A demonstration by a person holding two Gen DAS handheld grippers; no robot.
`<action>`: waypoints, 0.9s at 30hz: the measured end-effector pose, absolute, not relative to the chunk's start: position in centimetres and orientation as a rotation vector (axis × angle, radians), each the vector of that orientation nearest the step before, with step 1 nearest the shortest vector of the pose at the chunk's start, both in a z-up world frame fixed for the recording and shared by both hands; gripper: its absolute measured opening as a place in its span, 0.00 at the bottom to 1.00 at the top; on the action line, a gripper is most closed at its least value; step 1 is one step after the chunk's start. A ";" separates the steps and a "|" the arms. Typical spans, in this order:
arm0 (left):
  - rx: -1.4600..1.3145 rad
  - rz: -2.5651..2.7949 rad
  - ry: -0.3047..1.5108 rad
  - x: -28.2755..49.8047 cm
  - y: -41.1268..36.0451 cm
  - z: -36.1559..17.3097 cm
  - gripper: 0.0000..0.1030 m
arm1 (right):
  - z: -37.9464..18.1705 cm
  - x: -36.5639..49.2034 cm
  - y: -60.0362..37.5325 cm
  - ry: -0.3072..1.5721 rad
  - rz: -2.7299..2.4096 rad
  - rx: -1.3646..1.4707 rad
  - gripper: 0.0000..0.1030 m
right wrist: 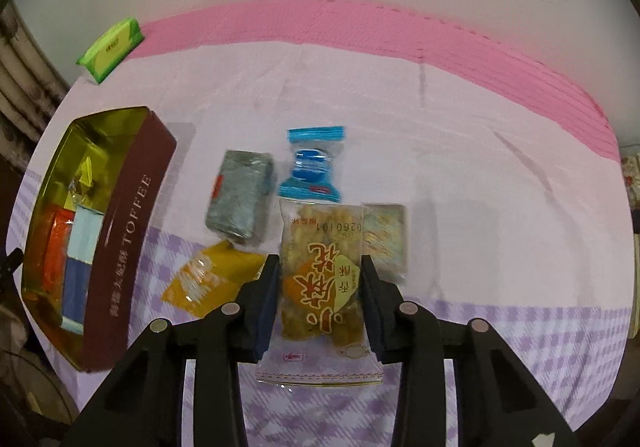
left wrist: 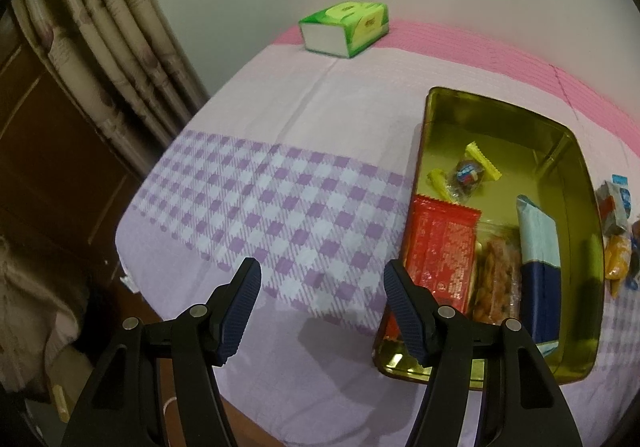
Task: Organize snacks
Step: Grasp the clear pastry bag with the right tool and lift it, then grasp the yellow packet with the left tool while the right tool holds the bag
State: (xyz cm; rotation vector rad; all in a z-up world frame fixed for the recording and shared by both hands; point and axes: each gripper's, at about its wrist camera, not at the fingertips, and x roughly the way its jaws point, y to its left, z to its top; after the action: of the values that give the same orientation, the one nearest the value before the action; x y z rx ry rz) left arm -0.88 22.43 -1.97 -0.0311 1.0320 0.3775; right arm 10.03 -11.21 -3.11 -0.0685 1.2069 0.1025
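Snack packet (right wrist: pixel 320 275), clear with fried pieces inside and red characters on its label, sits between my right gripper (right wrist: pixel 320 267) fingers, both pads pressed to its long edges and clamped on it; its sealed lower end sticks out below the pads. Whether it rests on the cloth or hangs just above it, I cannot tell.

My left gripper (left wrist: pixel 322 283) stands wide open with nothing between its fingers, over the checked tablecloth (left wrist: pixel 248 183) just beside the gold tin (left wrist: pixel 432 119). Its right finger covers the tin's near corner.

Inside the tin lie a red packet (left wrist: pixel 442 247), a clear packet of fried snacks (left wrist: pixel 498 275), a blue-and-white pack (left wrist: pixel 538 247) leaning on the wall, and a yellow-ended candy (left wrist: pixel 466 173).

Loose on the cloth near the held packet are a grey wrapped bar (right wrist: pixel 240 199), a blue candy (right wrist: pixel 314 165), a yellow packet (right wrist: pixel 212 279) and a pale packet (right wrist: pixel 386 235), partly hidden behind my right finger. A green tissue pack (left wrist: pixel 346 27) lies far back.
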 end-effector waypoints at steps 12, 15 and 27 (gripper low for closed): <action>0.049 0.255 0.923 -1.2 18.6 0.9 0.63 | -4.5 6.5 -19.4 1.154 -0.015 -0.013 0.34; 0.088 0.186 0.915 -0.6 15.8 1.1 0.63 | -5.4 6.1 -20.7 1.137 -0.016 -0.013 0.34; 0.121 -0.122 0.982 2.8 5.7 0.2 0.63 | -6.9 5.3 -23.2 1.005 -0.005 -0.012 0.35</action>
State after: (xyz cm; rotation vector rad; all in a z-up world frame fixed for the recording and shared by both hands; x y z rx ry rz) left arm 2.79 5.65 0.17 0.1210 0.9824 -0.1222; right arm 5.25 -23.16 -6.90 -0.0119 1.0045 -0.0050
